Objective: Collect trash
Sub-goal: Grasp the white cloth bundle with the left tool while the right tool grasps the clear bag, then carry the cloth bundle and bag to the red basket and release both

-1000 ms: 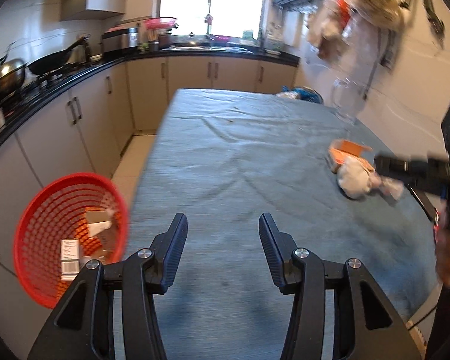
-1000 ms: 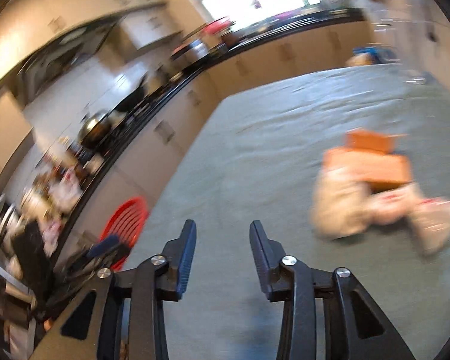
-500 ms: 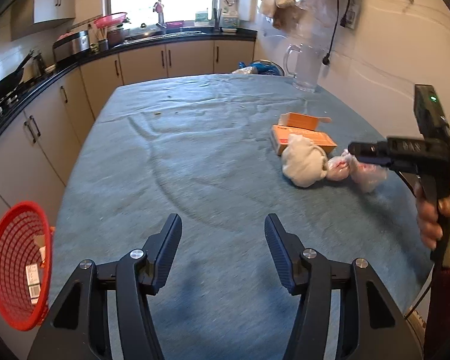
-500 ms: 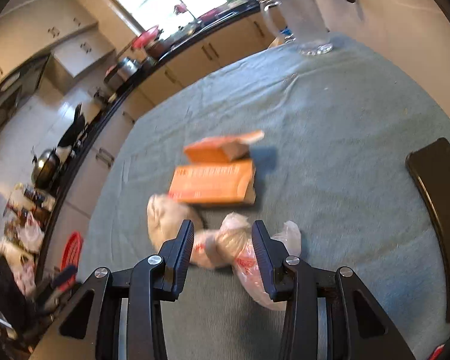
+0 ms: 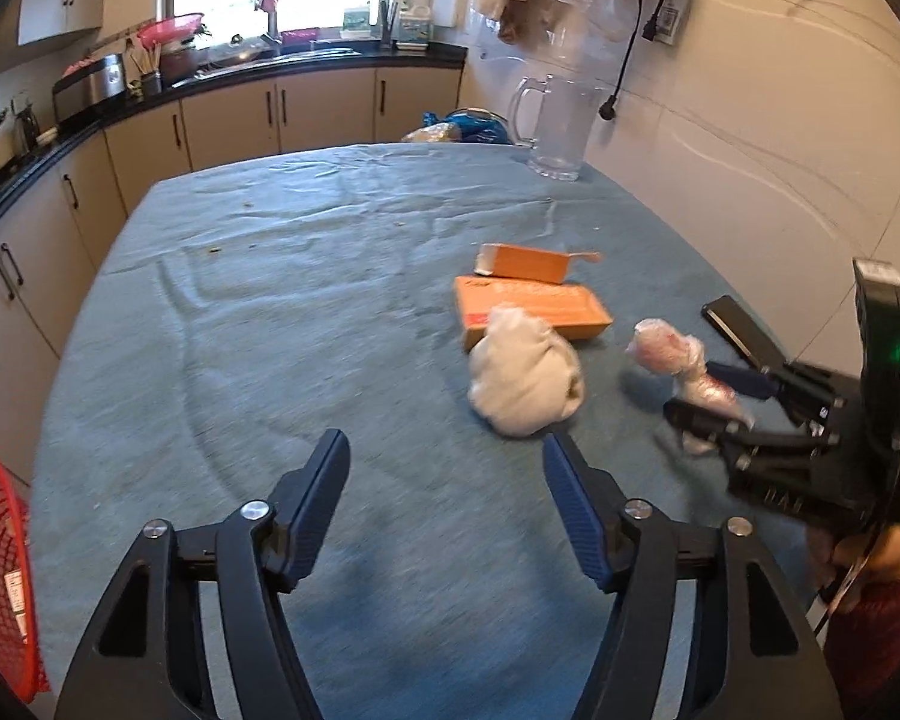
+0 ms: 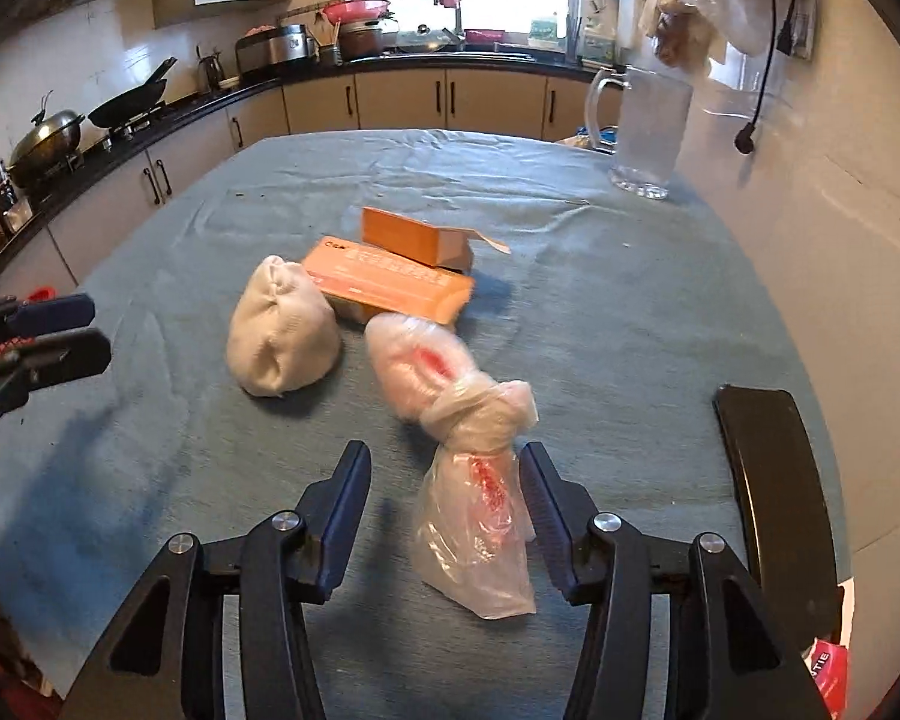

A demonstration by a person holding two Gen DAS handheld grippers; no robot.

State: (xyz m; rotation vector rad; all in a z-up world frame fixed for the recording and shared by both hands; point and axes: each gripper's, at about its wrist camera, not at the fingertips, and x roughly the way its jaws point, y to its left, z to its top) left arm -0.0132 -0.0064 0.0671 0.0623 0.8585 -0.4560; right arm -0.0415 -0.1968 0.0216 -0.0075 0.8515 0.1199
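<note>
While its two fingers stand wide apart, the right gripper (image 6: 444, 504) has the tail of a knotted plastic bag (image 6: 450, 402) lying between them; neither finger visibly presses the plastic, so the tool grips nothing. The bag lies on the blue-grey tablecloth (image 6: 600, 312) with its long axis running from the gripper away toward the far left: the loose, crumpled tail with red print points back at the camera, the knot sits just past the fingertips, and the rounded, fuller end points toward the flat orange box (image 6: 390, 285). From the left wrist view the same bag (image 5: 678, 366) runs from the right gripper (image 5: 699, 399) toward the middle of the table.

A white cloth bundle (image 6: 282, 327) rests just left of the bag's full end, touching or nearly touching the flat orange box. A smaller orange carton (image 6: 417, 237) with an open flap lies behind that box, its long axis crosswise. A black phone (image 6: 768, 480) lies to the right of the bag, apart from it, and a glass jug (image 6: 648, 132) stands at the far right of the table.

The left gripper (image 5: 447, 474) hovers over bare cloth, fingers spread wide, holding nothing, near the white bundle. A red basket (image 5: 0, 576) shows at the left edge, off the table.
</note>
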